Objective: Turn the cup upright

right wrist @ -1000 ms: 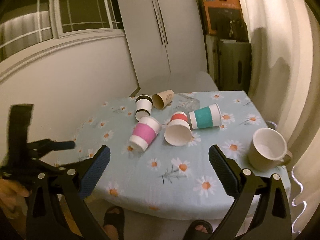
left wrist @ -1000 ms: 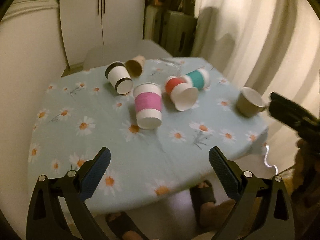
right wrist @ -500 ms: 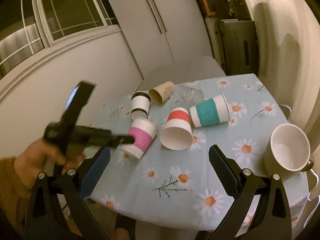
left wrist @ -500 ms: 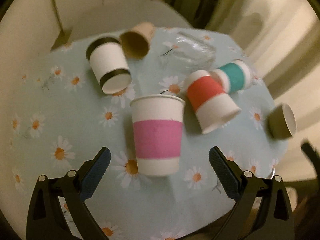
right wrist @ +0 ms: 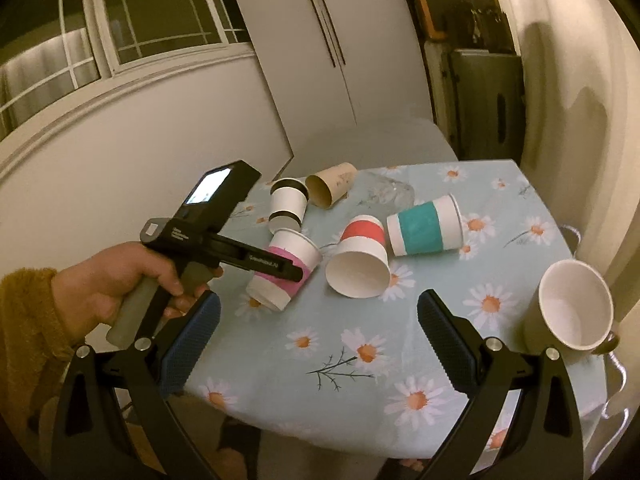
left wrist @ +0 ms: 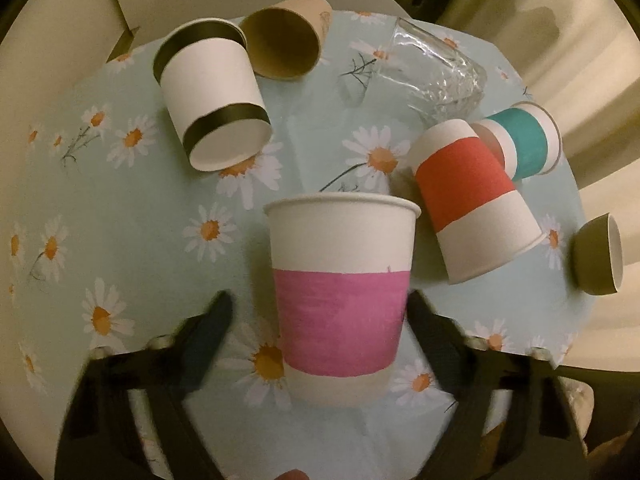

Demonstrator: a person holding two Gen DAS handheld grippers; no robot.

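a: any writing you can read?
b: hardly. the left tool (right wrist: pixel 280 268), at nine o'clock in the right wrist view, has small white lettering along its black arm and on its body, too blurred to make out.
a: and the cups?
b: plain colour bands only. the brown cup (right wrist: pixel 332 188) at twelve o'clock shows faint, illegible marks.

Pink-banded cup (left wrist: pixel 340 304) lies between spread fingers of left gripper (left wrist: pixel 320 320), near table's (left wrist: pixel 140 208) front edge.
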